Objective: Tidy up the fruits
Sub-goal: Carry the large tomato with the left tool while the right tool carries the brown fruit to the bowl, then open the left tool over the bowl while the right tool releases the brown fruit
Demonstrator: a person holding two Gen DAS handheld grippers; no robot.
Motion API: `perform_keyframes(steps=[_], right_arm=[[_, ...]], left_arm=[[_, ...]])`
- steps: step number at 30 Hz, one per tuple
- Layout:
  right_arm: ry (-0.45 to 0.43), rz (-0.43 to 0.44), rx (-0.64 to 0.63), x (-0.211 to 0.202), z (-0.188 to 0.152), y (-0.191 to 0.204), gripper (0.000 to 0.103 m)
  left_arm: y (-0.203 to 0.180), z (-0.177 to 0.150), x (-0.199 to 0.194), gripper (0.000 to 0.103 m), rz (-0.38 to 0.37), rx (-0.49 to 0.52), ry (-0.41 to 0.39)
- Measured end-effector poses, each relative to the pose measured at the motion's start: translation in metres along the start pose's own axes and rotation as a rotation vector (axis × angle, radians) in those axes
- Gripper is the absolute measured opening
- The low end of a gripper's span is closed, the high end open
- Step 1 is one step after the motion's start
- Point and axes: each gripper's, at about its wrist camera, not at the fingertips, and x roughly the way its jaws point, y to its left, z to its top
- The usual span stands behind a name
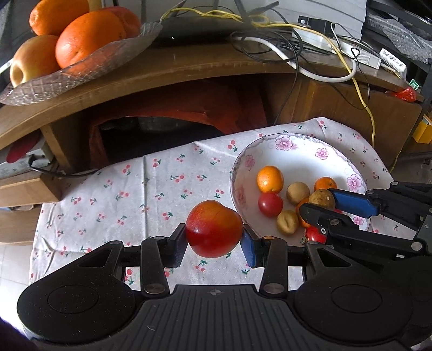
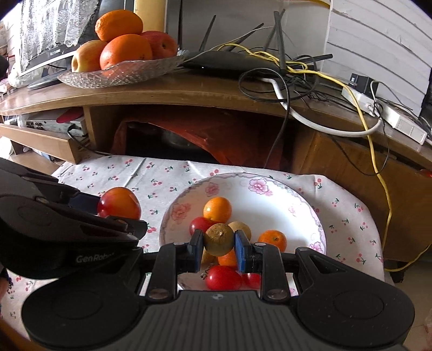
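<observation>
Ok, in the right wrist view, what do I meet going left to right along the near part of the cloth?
Left tool shut on the nectarine → flowered plate's left rim → right tool shut on a small brown fruit → small orange → plate's right rim.

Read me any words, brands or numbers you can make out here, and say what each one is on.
"GenRobo", cut off at the edge, on the black body of the left tongs.
Pale lettering on the monitor bezel: too blurred to read.
Label on the black adapter: too small to read.
Markings on the white box: unreadable.
</observation>
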Motion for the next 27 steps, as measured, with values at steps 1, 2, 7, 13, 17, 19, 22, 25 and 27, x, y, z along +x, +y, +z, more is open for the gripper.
perform_keyframes(steps=[1, 2, 7, 13, 17, 19, 22, 25, 27], right_arm=[[0.001, -0.002, 0.001, 0.001, 0.000, -0.001, 0.027], [0.002, -0.006, 0.000, 0.001, -0.001, -0.001, 0.027], [0.006, -0.027, 0.001, 0.004, -0.002, -0.006, 0.027], [0.011, -0.041, 0.010, 0.009, -0.003, -0.012, 0.027], [0.016, -0.059, 0.015, 0.013, -0.004, -0.016, 0.027], [0.019, -0.068, 0.025, 0.015, -0.005, -0.020, 0.027], [0.019, -0.077, 0.049, 0.017, -0.005, -0.028, 0.027], [0.022, -0.073, 0.069, 0.019, -0.004, -0.032, 0.027], [0.027, -0.071, 0.075, 0.022, -0.004, -0.033, 0.027]], left_arm=[[-0.001, 0.000, 0.001, 0.050, 0.000, 0.002, 0.001], [-0.002, 0.001, 0.002, 0.050, 0.000, 0.004, 0.001], [-0.009, 0.003, 0.007, 0.050, 0.009, 0.026, -0.005], [-0.013, 0.004, 0.012, 0.050, 0.002, 0.033, -0.001], [-0.018, 0.006, 0.017, 0.050, -0.003, 0.042, 0.004], [-0.021, 0.008, 0.019, 0.050, -0.008, 0.046, 0.004], [-0.027, 0.010, 0.023, 0.050, -0.007, 0.067, 0.002], [-0.030, 0.012, 0.024, 0.050, 0.002, 0.082, -0.007], [-0.029, 0.014, 0.025, 0.050, -0.004, 0.074, -0.006]])
